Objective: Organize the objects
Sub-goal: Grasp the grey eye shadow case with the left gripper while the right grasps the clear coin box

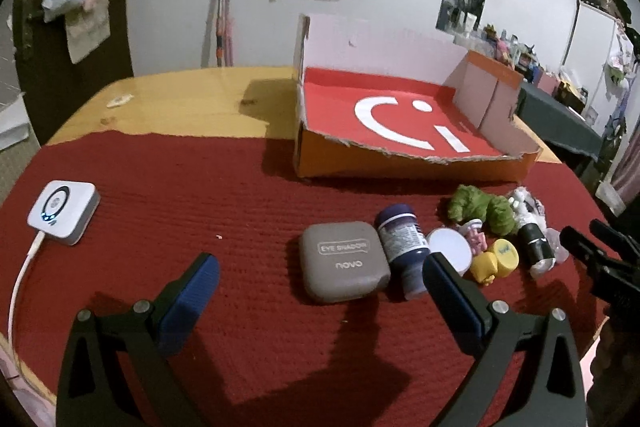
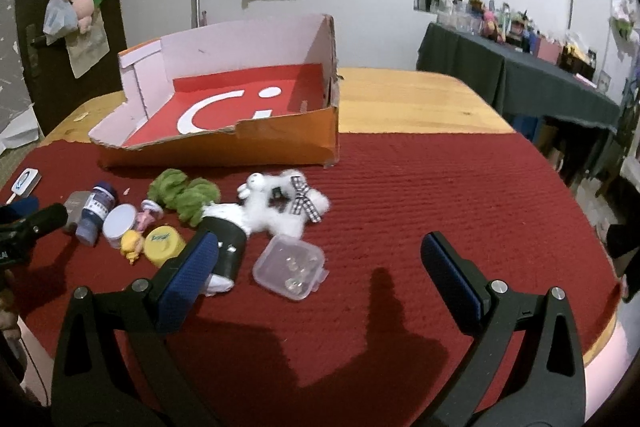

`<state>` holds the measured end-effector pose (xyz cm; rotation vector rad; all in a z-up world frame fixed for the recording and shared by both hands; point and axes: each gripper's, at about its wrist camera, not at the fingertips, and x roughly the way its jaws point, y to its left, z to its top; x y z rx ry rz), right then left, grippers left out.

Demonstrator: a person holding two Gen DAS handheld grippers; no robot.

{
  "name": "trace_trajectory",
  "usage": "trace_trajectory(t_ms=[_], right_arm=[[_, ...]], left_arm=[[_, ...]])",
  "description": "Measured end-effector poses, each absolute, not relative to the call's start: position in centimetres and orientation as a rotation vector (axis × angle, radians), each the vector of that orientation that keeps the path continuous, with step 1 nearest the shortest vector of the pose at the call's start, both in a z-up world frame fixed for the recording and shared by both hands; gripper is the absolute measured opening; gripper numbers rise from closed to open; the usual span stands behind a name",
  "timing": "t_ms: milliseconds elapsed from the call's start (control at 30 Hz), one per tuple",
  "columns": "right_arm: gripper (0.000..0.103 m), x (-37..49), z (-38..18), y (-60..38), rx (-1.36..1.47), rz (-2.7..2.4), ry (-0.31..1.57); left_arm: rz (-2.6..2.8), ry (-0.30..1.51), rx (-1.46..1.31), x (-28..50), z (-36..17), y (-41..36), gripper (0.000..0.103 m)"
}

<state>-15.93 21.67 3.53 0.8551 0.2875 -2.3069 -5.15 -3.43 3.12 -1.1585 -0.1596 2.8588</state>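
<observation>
Both pairs of fingers are spread wide with nothing between them: the left gripper (image 1: 320, 279) hovers over the red woven cloth (image 1: 200, 195) before a grey square eye-shadow case (image 1: 345, 261), and the right gripper (image 2: 318, 255) hovers near a clear plastic lidded box (image 2: 289, 266). Beyond lie a dark blue bottle (image 1: 403, 247), a yellow cap (image 2: 163, 245), a green plush toy (image 2: 184, 194) and a white fluffy toy (image 2: 276, 205), clustered on the tabletop (image 2: 404, 103). Farthest stands the torn orange cardboard box with a red floor (image 1: 400, 163), holding nothing.
</observation>
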Motion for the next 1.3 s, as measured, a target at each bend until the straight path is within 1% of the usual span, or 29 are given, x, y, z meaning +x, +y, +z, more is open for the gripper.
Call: trace_trajectory(t_ms=[333, 633, 700, 733, 900, 967, 1000, 1033, 1100, 1133, 1300], right_arm=[[0.103, -17.6, 2.3, 21.5, 0.965, -2.246, 0.300], [0.103, -18.1, 1.4, 21.6, 1.007, -2.221, 0.349], [0.103, -18.0, 1.4, 21.5, 1.005, -2.217, 0.364], [0.102, -18.0, 1.3, 21.3, 1.004, -2.215, 0.375], [0.087, -17.5, 1.3, 21.4, 0.986, -2.204, 0.393], [0.075, -17.1, 1.4, 21.4, 0.972, -2.198, 0.404], [0.072, -17.0, 1.4, 21.4, 0.963, -2.193, 0.409], [0.066, -16.7, 1.5, 21.4, 0.952, -2.188, 0.413], [0.051, -16.4, 1.5, 21.4, 0.932, -2.180, 0.411], [0.041, -16.2, 1.6, 21.5, 0.924, -2.179, 0.403], [0.041, -15.9, 2.0, 21.6, 0.916, -2.154, 0.393]], left_arm=[[2.818, -0.036, -1.279, -6.6, 1.8, -3.6, 0.103], [2.781, 0.010, -1.317, -7.5, 1.4, -3.7, 0.103], [2.773, 0.018, -1.326, -7.7, 1.3, -3.6, 0.100], [2.765, 0.025, -1.329, -7.8, 1.2, -3.5, 0.097], [2.755, 0.037, -1.297, -7.8, 1.3, -3.2, 0.086], [2.750, 0.030, -1.281, -7.8, 1.4, -3.0, 0.081], [2.748, 0.030, -1.271, -7.7, 1.4, -3.0, 0.077], [2.745, 0.032, -1.257, -7.6, 1.5, -2.8, 0.070], [2.740, 0.035, -1.238, -7.4, 1.6, -2.5, 0.060], [2.741, 0.036, -1.237, -7.3, 1.6, -2.4, 0.060], [2.755, 0.021, -1.217, -6.8, 2.0, -2.3, 0.060]])
